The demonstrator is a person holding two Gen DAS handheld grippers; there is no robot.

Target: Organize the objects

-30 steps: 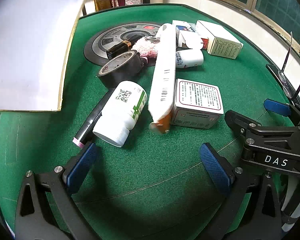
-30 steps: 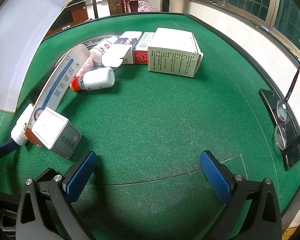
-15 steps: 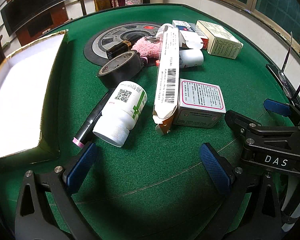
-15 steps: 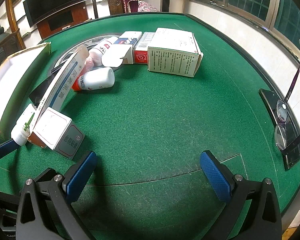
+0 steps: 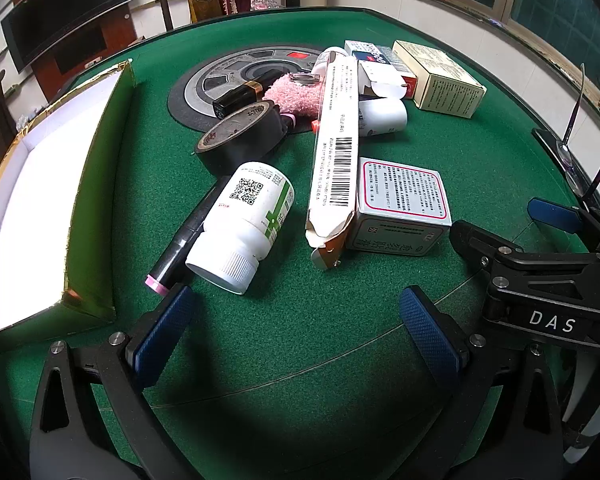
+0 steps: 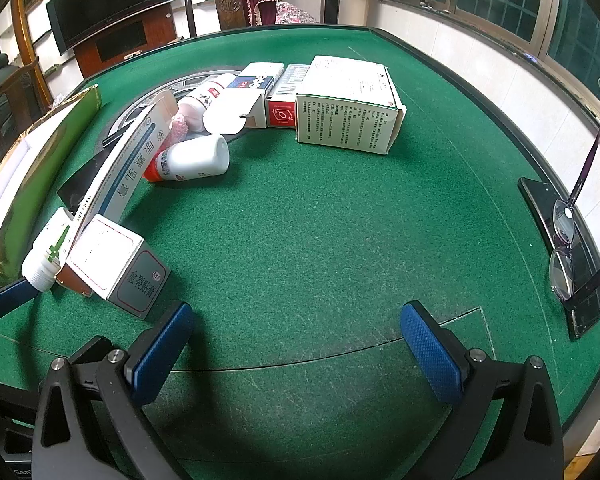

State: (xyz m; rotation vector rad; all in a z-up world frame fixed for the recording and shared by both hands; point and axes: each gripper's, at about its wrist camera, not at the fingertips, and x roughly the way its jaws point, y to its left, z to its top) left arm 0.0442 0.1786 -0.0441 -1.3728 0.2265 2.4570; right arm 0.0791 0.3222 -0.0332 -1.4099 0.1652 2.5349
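Note:
A pile of objects lies on the green felt table [image 5: 300, 340]: a white pill bottle [image 5: 244, 224], a black marker [image 5: 184, 236], a roll of black tape [image 5: 240, 136], a long white carton [image 5: 336, 152] leaning on a square box [image 5: 400, 208], a pink fluffy item [image 5: 296, 96], and more boxes [image 6: 348, 104]. An open green box with a white inside [image 5: 32, 216] stands at the left. My left gripper [image 5: 296, 328] is open and empty just before the pill bottle. My right gripper [image 6: 296, 344] is open and empty over bare felt; it also shows in the left wrist view [image 5: 540, 264].
A round grey and black mat [image 5: 236, 80] lies under the far items. Glasses [image 6: 568, 248] rest on a dark phone [image 6: 556, 248] at the table's right edge. A small white bottle [image 6: 192, 160] lies near the boxes. A chair and dark cabinet stand beyond the table.
The open green box came down from the air at the left and now stands on the table. The long carton shifted slightly. Both grippers stayed put.

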